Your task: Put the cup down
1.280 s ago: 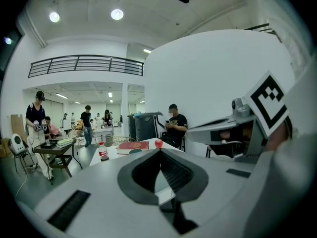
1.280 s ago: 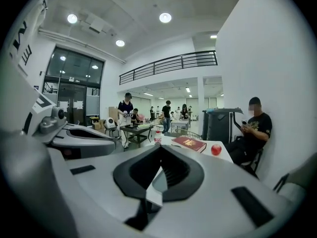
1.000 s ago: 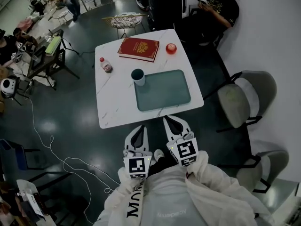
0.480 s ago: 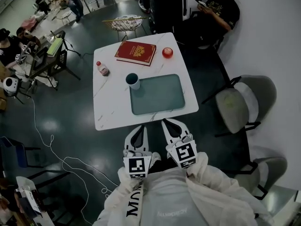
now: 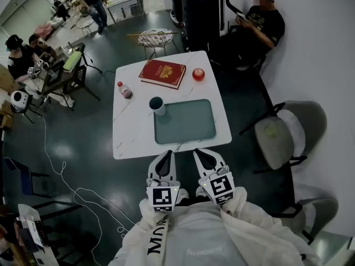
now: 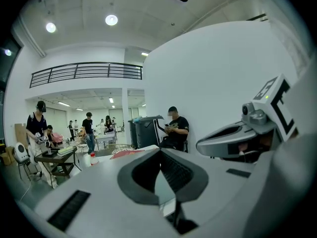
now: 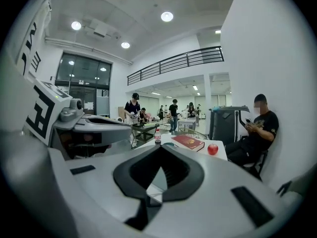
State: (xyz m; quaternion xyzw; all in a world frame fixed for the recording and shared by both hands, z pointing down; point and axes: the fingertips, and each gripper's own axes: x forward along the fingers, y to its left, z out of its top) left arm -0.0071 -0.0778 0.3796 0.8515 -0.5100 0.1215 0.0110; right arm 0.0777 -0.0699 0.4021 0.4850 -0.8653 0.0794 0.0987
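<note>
Well ahead of right claw (image 5: 202, 154), cup (image 5: 157, 105)

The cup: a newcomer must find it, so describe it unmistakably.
On the white table lies a grey-green tray. The cup stands upright at the tray's far left corner. Unlike the red-capped bottle nearby, it is open-topped, white with a dark inside.

The head view looked steeply down from high above, the counter (image 5: 128, 140) at twelve o'clock. The gripper views rode close behind the left tongs (image 5: 162, 155) and right tongs (image 5: 203, 154), facing almost level across it. All three shared the red book (image 5: 162, 73) and the seated person (image 5: 260, 16) at one o'clock.
</note>
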